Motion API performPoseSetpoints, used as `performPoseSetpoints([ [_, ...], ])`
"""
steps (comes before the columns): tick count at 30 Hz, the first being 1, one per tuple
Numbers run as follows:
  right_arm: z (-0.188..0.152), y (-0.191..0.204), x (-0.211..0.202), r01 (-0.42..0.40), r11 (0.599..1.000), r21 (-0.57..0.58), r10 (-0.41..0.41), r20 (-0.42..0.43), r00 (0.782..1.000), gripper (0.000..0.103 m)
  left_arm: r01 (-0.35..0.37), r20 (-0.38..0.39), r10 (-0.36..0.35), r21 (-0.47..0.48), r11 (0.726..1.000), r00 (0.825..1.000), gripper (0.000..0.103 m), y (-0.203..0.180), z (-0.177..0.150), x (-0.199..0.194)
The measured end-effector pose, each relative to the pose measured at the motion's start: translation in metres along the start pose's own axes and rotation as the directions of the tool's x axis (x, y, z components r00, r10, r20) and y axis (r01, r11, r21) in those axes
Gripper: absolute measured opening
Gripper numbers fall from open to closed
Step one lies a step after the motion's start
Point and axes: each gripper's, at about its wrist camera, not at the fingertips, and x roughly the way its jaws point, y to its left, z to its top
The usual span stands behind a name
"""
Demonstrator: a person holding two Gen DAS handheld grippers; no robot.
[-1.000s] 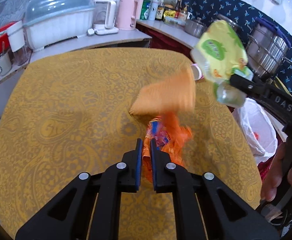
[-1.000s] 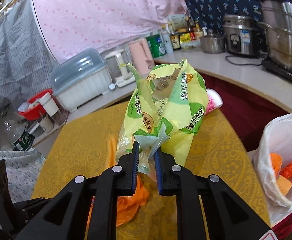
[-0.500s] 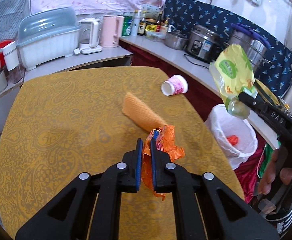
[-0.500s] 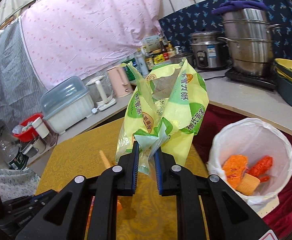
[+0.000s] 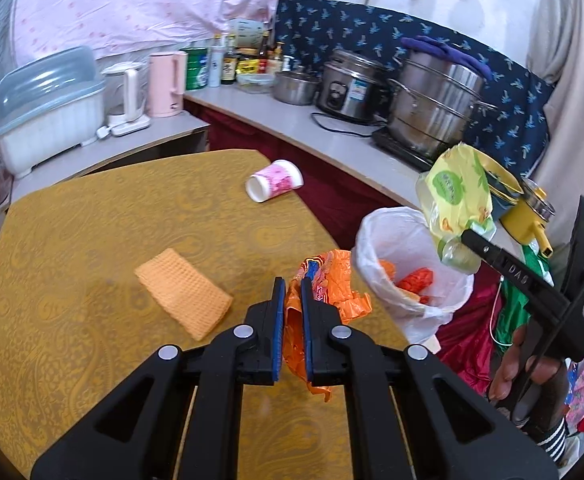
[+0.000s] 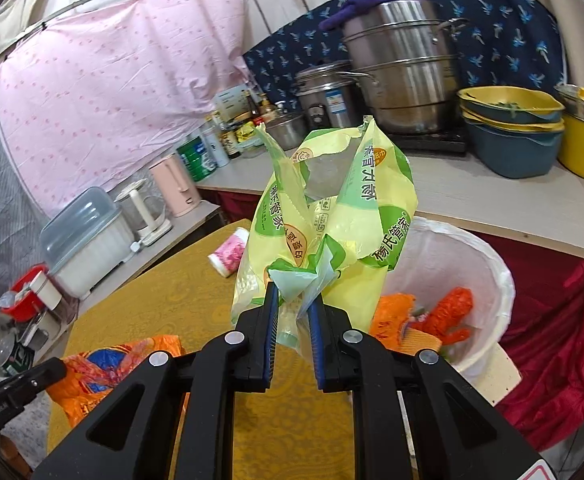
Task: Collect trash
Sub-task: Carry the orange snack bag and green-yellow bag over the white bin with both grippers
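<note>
My left gripper (image 5: 291,286) is shut on a crumpled orange snack wrapper (image 5: 332,280), held above the right edge of the yellow table (image 5: 91,240). My right gripper (image 6: 294,300) is shut on a yellow-green plastic bag (image 6: 332,216), raised just left of the white-lined bin (image 6: 488,264). From the left wrist view the same bag (image 5: 458,192) hangs over the far rim of the bin (image 5: 380,228). Orange and red wrappers (image 6: 448,312) lie inside the bin. A pink paper cup (image 5: 274,186) lies on its side near the table's far edge.
An orange waffle cloth (image 5: 183,292) lies flat on the table. A counter (image 5: 332,136) behind holds steel pots (image 5: 432,96), a rice cooker, kettles and bottles. A lidded dish rack (image 5: 47,108) sits at left. A hand (image 5: 528,360) grips the right gripper's handle.
Both grippers have swung right, away from the table's middle and over to the bin, each carrying its piece of trash. The orange cloth now lies clear of the left gripper.
</note>
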Motion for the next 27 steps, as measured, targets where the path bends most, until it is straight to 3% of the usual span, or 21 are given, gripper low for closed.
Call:
performPoseSetpoints([
  [10,-0.015,-0.052,0.017,0.068,0.994,0.086,-0.064,-0.055,0.996,0.014,0.032,-0.005,-0.031,0.051,0.998,0.999,0.007,-0.034,0.01,0.013],
  [19,-0.025,-0.072,0.04,0.092,0.989,0.114,-0.081,-0.098,0.992,0.015,0.039,-0.012,-0.039,0.08,0.996,0.999,0.007,-0.054,0.016,0.023],
  [21,-0.025,-0.075,0.047,0.097,0.988,0.116,-0.085,-0.105,0.991,0.019,0.038,-0.014,-0.037,0.085,0.996,0.999,0.007,-0.057,0.017,0.026],
  [23,-0.025,-0.079,0.055,0.101,0.988,0.12,-0.088,-0.11,0.99,0.029,0.036,-0.018,-0.035,0.089,0.995,0.999,0.007,-0.059,0.017,0.029],
  [27,-0.025,-0.085,0.063,0.123,0.984,0.127,-0.109,-0.115,0.987,0.035,0.034,-0.024,-0.032,0.096,0.995,0.999,0.007,-0.062,0.018,0.034],
])
